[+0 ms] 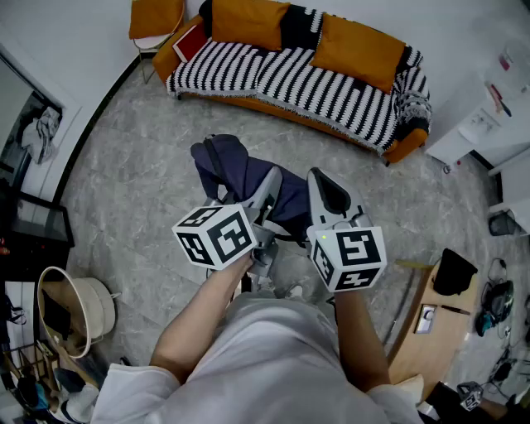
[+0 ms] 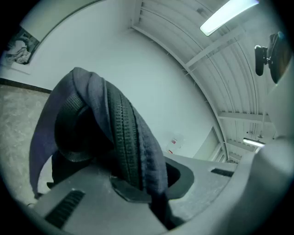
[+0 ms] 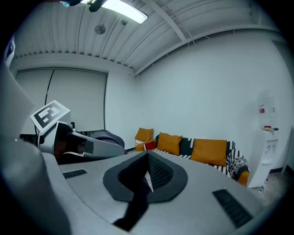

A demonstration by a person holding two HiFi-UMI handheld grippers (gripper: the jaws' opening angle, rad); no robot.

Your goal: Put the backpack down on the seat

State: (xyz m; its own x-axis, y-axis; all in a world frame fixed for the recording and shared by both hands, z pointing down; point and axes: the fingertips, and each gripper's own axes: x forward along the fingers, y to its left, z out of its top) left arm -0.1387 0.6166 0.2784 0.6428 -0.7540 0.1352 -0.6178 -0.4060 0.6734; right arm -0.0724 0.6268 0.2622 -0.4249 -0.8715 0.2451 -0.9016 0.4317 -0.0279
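A dark navy backpack [image 1: 228, 166] hangs above the grey floor in front of me. My left gripper [image 1: 270, 184] is shut on its top strap. In the left gripper view the ribbed strap [image 2: 121, 133] and a fold of navy cloth run down between the pads of that gripper [image 2: 138, 186]. My right gripper [image 1: 325, 186] is beside it on the right, shut with nothing between its pads [image 3: 148, 176]. The seat is a sofa [image 1: 290, 83] with a black-and-white striped cover and orange cushions, across the floor ahead, also in the right gripper view as the sofa [image 3: 202, 153].
A red flat item [image 1: 190, 40] lies at the sofa's left end by an orange chair [image 1: 153, 21]. A white cabinet [image 1: 484, 124] stands at the right. A wooden desk [image 1: 418, 327] is at my lower right, a cream basket [image 1: 83, 306] at my lower left.
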